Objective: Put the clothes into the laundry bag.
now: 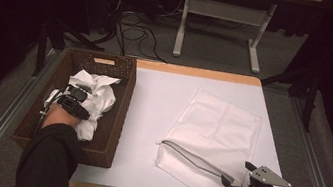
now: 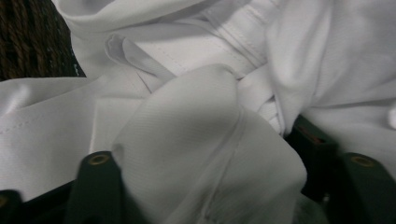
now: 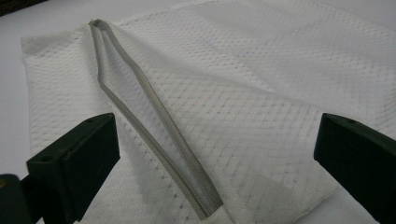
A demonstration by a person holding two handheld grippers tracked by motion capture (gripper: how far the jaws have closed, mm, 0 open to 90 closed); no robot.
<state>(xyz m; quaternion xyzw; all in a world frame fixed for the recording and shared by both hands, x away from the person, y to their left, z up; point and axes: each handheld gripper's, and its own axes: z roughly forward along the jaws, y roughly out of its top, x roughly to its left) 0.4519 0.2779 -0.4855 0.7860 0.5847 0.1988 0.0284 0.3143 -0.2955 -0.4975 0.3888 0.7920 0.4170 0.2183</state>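
Above, in the high view, the left tool (image 1: 74,99) sits in the wicker basket (image 1: 118,116) on the white cloth (image 1: 100,98), while the right tool (image 1: 247,179) rests at the mesh bag (image 1: 220,127) on the worktop (image 1: 153,101). In the left gripper view, the jaws stand apart with a fold of the cloth (image 2: 201,140) bulging between them. In the right gripper view, the jaws are spread wide over the bag's zipper (image 3: 159,126), gripping nothing.

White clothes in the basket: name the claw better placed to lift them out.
Left. The left claw is down in the wicker basket, its jaws around a fold of the white clothes. The right claw is open at the mesh bag.
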